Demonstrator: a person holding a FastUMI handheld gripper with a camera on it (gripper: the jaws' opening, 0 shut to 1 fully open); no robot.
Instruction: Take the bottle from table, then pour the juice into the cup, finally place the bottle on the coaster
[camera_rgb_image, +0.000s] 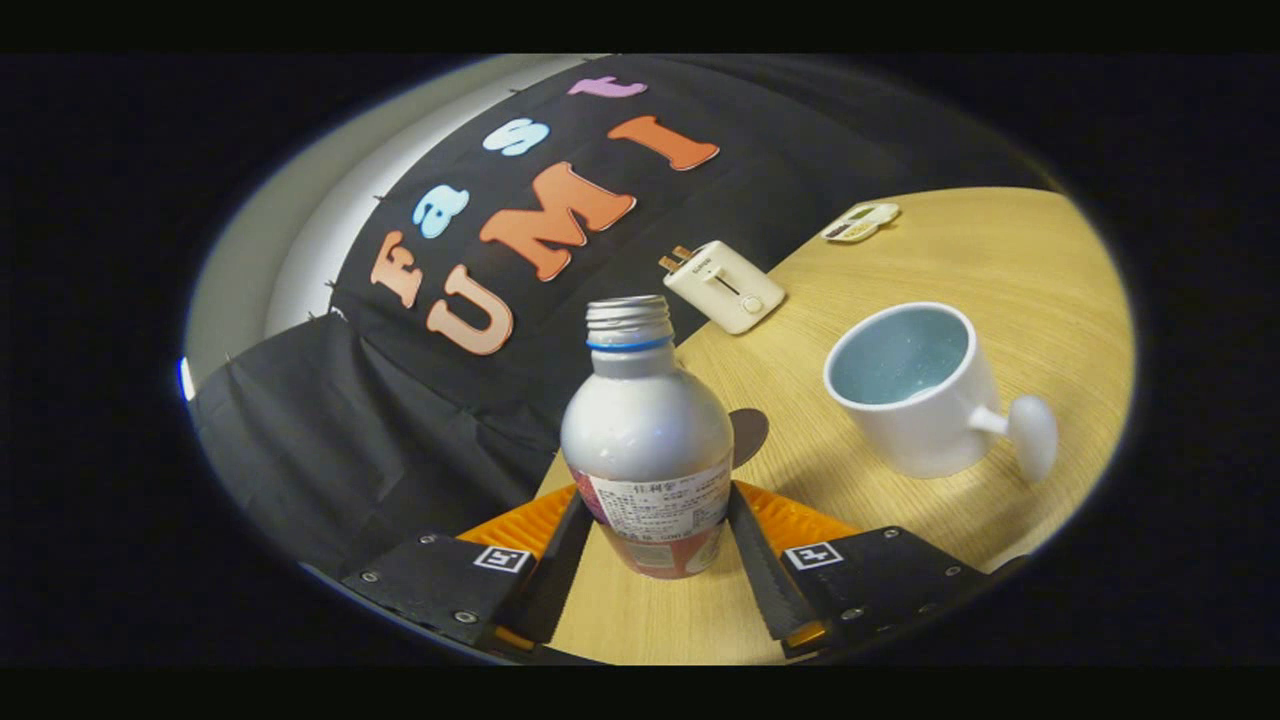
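One bottle (647, 440), one cup (915, 390), one coaster (749, 435), one toaster (724, 285), one timer (860, 222).

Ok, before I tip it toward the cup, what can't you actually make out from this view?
- Juice level: the bottle is opaque, so its contents are hidden.
- Coaster: mostly hidden behind the bottle; just a dark edge shows.
- Grip of the tongs: both fingers sit against the bottle's sides, which looks clamped, but how firmly can't be judged.
- Bottle label: print too small to read.
- Cup: looks empty, though its speckled interior makes that hard to judge.
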